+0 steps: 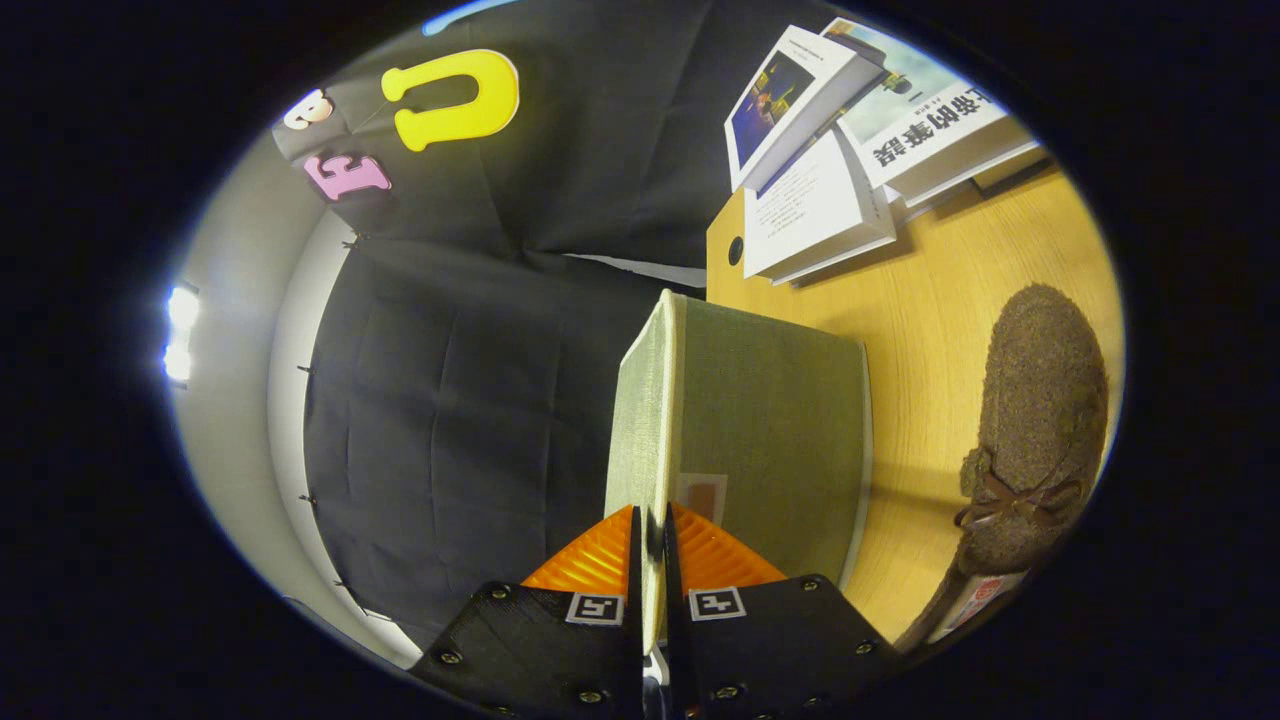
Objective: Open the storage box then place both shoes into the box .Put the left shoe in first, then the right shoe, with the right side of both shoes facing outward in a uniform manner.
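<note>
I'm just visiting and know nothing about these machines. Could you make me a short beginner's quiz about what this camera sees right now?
1. True or false: the gripper has its fingers closed on the edge of the green fabric lid.
2. What lies on the wooden table beside the lid? A) a brown slipper B) a cup C) a towel
3. Fill in: beyond the lid, at the table's far end, lies a stack of ____.

Key
1. True: both fingers pinch the lid's thin edge.
2. A: the brown slipper with a small bow.
3. Books.
</note>
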{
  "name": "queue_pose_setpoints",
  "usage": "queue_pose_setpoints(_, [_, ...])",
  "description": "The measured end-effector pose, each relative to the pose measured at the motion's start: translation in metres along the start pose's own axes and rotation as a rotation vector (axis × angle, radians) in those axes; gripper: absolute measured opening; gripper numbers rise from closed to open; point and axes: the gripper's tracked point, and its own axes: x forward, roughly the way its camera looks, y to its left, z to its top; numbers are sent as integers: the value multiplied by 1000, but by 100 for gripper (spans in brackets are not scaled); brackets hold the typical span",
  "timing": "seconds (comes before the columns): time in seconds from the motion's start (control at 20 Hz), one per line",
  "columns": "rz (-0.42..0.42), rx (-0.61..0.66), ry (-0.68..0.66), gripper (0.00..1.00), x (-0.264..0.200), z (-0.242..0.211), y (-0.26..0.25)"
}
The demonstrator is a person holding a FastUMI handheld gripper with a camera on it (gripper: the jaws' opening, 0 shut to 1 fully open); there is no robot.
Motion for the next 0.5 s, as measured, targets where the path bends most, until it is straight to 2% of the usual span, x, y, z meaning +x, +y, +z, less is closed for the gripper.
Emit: queue_pose_setpoints(0.5, [-18, -181, 46, 10, 14, 3, 84])
